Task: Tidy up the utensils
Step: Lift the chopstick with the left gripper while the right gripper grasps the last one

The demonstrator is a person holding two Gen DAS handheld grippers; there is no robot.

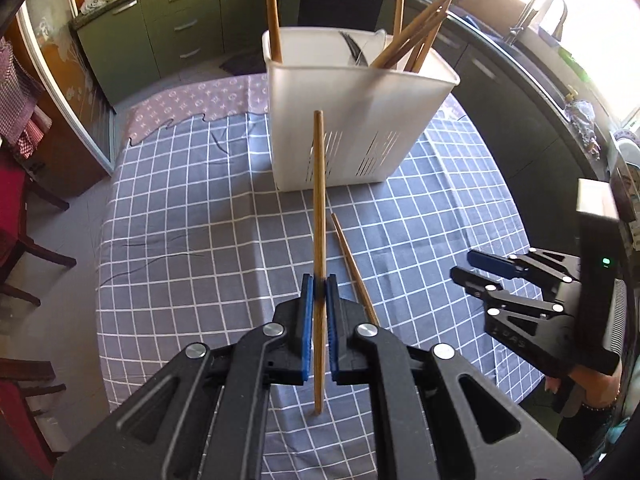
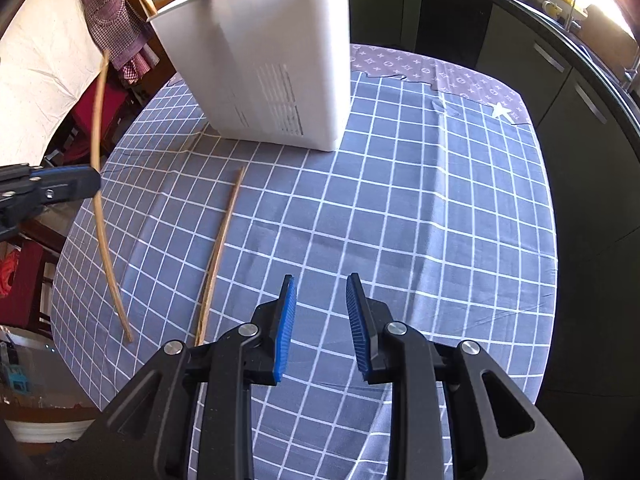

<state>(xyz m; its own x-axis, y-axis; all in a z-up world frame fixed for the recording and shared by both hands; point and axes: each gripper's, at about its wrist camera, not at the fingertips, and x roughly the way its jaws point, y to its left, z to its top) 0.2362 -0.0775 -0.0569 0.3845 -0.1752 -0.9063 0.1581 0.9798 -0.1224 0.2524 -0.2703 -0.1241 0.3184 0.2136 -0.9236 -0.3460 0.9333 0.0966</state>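
My left gripper (image 1: pixel 319 280) is shut on a wooden chopstick (image 1: pixel 319 200), held clear of the table and pointing toward the white utensil caddy (image 1: pixel 352 120). The right wrist view shows the same chopstick (image 2: pixel 100 216) gripped by the left gripper (image 2: pixel 90 180) at the left edge. A second chopstick (image 1: pixel 354 270) lies flat on the checked cloth, just right of the held one; it also shows as the lying chopstick (image 2: pixel 220 256). My right gripper (image 2: pixel 320 284) hovers open above the cloth with nothing between its blue pads (image 2: pixel 286 328). The right gripper (image 1: pixel 466 264) sits at the right edge. The caddy (image 2: pixel 264 68) holds several chopsticks and a metal utensil.
A grey checked tablecloth (image 2: pixel 420 220) covers the table, over a mauve patterned one (image 1: pixel 192 100) at the far end. Dark kitchen cabinets and a counter with a sink (image 1: pixel 536 36) ring the table. Red chairs (image 1: pixel 16 208) stand at the left side.
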